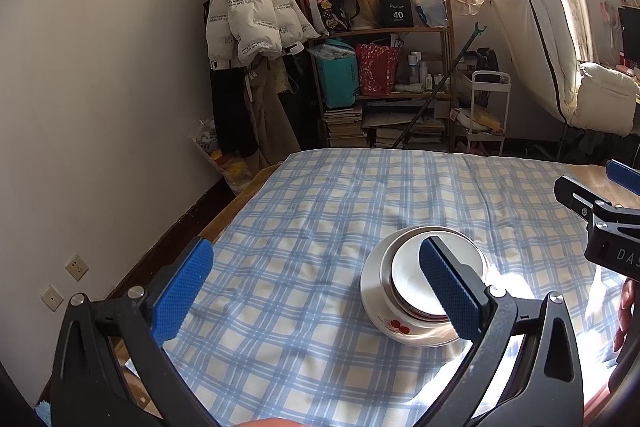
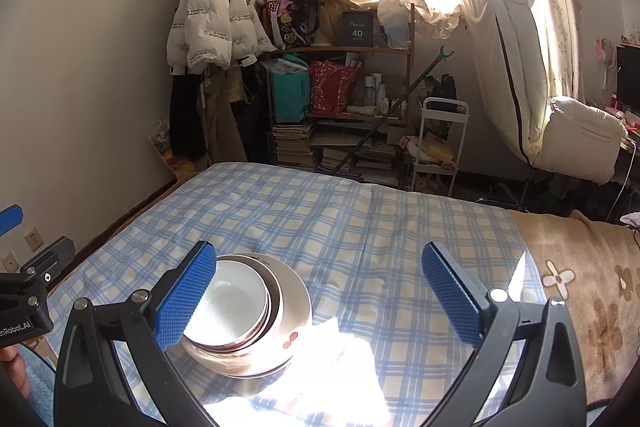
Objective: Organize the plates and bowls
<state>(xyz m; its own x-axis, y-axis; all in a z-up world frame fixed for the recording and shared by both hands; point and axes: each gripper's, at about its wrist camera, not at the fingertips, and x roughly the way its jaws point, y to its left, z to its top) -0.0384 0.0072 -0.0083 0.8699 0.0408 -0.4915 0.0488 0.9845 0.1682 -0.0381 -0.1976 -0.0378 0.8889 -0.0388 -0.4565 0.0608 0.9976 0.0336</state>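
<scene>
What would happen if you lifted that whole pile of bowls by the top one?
Likely only the top bowl would come away, since it sits loose in the stack. Its glossy glaze looks slippery, and it probably chips easily, though the checked cloth would cushion a fall.

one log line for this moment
left tongs open, empty | right tongs open, empty | bowls nested on plate | stack on checked cloth

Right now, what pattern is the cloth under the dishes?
Blue and cream plaid cloth; clearest in left wrist view.

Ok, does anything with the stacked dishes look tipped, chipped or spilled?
Nothing stands out. The white bowl sits nested in the stack on the plate, level on the checked cloth, with no chips or spills visible. Both grippers are open and clear of it.
</scene>
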